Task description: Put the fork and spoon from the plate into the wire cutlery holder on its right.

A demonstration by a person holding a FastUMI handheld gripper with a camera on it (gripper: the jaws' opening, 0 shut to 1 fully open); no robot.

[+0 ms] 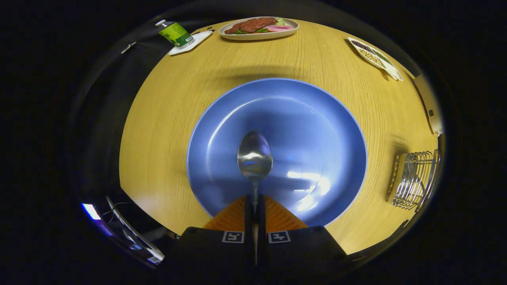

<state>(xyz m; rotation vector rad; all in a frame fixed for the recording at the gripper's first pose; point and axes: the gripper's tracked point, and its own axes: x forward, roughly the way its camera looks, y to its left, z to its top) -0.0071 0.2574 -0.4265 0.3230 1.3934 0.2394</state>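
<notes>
Gripper view: the gripper is closed down to a thin slit, and the handle of the spoon is pinched between both fingers. The bowl of the spoon is held out just ahead of the fingertips, over the middle of the blue plate (whether it is lifted clear or touching cannot be told). No fork is seen on the plate. The wire cutlery holder is placed well apart to the right, off the plate, on the table.

Risks, judged: the handle is thin and gripped near its end, so the spoon could be swung or slipped during the carry right. The holder is light wire, so it could be knocked or tipped if the bowl is caught on a rung.

Surface: a round wood-grain table. At the far edge a dish of food, a bottle on a white tray, and a divided snack dish are set. Dark booth surroundings are seen beyond.
</notes>
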